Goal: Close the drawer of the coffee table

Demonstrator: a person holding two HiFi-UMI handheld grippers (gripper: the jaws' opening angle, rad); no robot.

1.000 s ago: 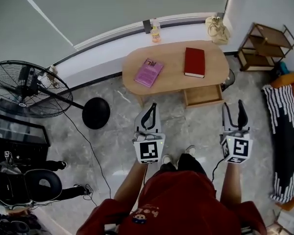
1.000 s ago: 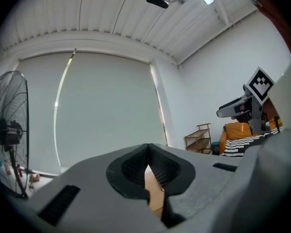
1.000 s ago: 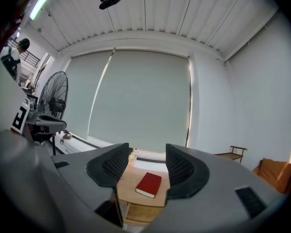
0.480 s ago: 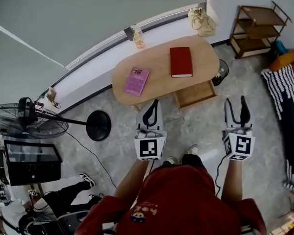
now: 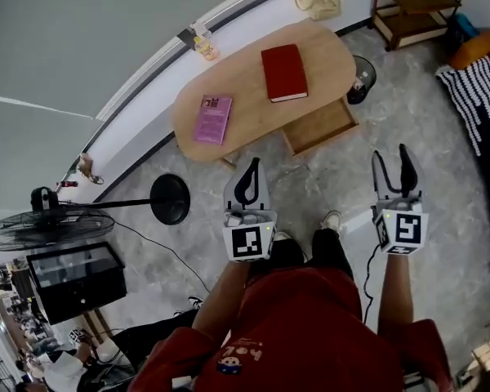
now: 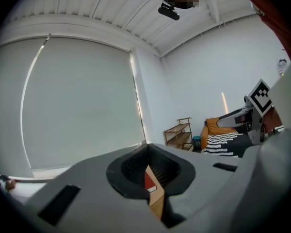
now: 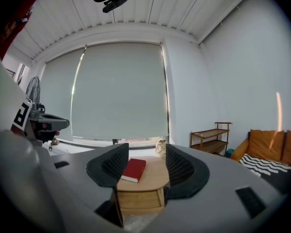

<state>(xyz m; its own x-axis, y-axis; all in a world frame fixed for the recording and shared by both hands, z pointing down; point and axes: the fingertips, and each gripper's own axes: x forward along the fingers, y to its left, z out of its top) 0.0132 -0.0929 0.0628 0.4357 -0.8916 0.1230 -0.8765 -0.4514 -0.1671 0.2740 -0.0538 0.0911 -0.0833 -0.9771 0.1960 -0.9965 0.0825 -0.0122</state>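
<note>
The oval wooden coffee table stands ahead of me, with its drawer pulled out towards me on the right. On top lie a red book and a pink book. My left gripper hangs short of the table's near edge, shut and empty. Only a sliver of the red book and table shows past its pads. My right gripper is open and empty, off to the drawer's right. It looks at the drawer front below the red book, well clear of it.
A standing fan with its round base is at the left, beside a black cabinet. A small dark fan sits by the table's right end. A wooden shelf and a striped cushion are at the right.
The view has swung, so the table now lies slanted and higher in the picture. Both grippers have been carried along over the floor, jaws unchanged. The drawer stays pulled out.
</note>
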